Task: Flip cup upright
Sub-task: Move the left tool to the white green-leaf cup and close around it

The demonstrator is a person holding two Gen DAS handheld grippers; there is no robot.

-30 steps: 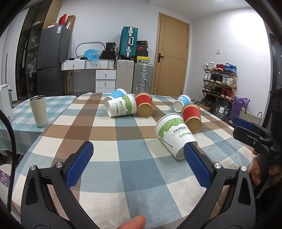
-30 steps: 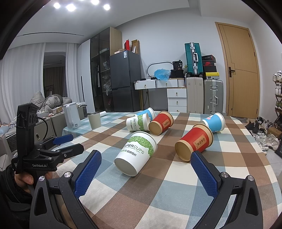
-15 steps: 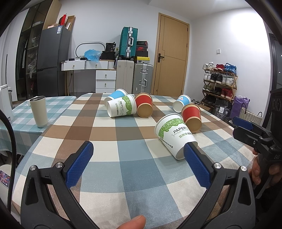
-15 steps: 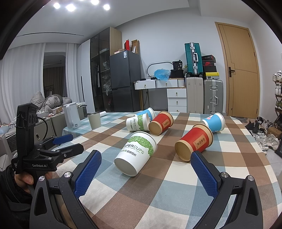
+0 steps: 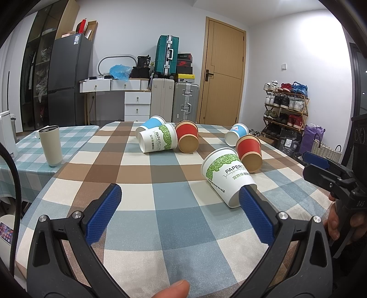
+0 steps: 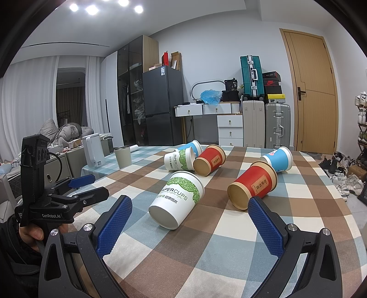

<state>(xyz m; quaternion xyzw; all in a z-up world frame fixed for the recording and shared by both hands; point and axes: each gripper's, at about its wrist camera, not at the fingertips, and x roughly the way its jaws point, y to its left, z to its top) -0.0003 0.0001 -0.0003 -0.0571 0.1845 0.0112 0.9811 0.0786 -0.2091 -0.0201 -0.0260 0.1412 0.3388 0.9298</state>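
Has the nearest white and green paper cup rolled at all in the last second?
No. The white and green paper cup lies on its side on the same squares of the checked tablecloth, beside the red cup, exactly as before.

Bare cloth [image 6: 183, 252] btwn tongs & white cup [image 6: 176, 201]; red cup [image 6: 252, 188] beside.

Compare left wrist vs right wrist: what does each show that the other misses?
Only the left wrist view shows the full shoe rack, the purple bag and the woven basket.

Only the right wrist view shows the white curtains, the ceiling lights and the piled bedding.

Both show six paper cups lying on their sides on the checked tablecloth, including the nearest green-leaf cup, plus the upright grey tumbler. The left gripper and right gripper are open and empty.
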